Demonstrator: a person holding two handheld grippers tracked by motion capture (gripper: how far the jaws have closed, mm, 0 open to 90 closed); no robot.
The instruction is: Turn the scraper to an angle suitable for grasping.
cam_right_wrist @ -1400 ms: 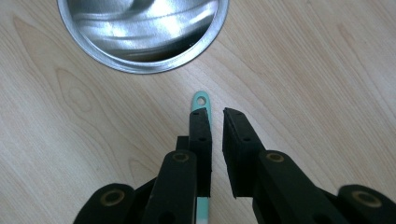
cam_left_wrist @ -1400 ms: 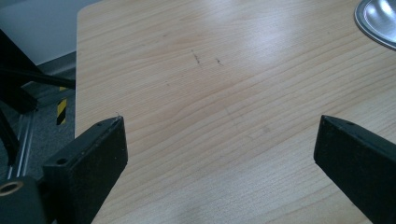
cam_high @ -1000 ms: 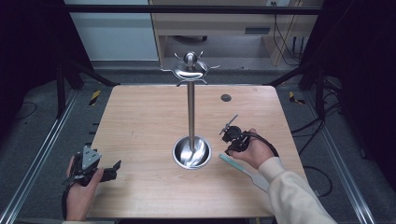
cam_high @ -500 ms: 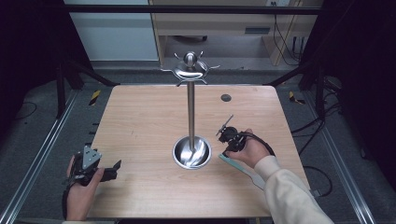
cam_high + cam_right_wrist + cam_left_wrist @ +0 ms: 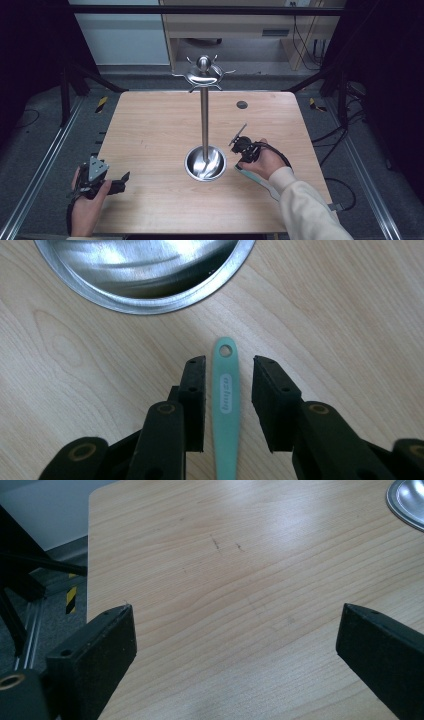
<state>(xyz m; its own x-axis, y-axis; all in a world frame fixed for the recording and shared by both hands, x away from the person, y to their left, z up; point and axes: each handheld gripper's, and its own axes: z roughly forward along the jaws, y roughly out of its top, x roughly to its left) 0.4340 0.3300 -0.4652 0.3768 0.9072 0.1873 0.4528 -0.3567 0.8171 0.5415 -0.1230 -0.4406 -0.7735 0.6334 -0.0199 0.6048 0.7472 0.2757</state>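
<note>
A mint-green utensil handle with a hole at its end lies flat on the wooden table, just right of the steel dish at the foot of a hook stand. My right gripper points down over it, and its jaws have just been opening. The handle lies between them with a gap on each side. In the high view the right gripper sits beside the dish and the handle runs out under the hand. My left gripper rests at the table's front left, open and holding nothing.
The stand's pole rises to a ring of hooks above the table's middle. A dark round plug sits in the tabletop at the back right. The dish rim shows far off in the left gripper view. Metal rails flank the table.
My right hand has edged slightly left, toward the dish and the table's front. The left hand has stayed where it was.
</note>
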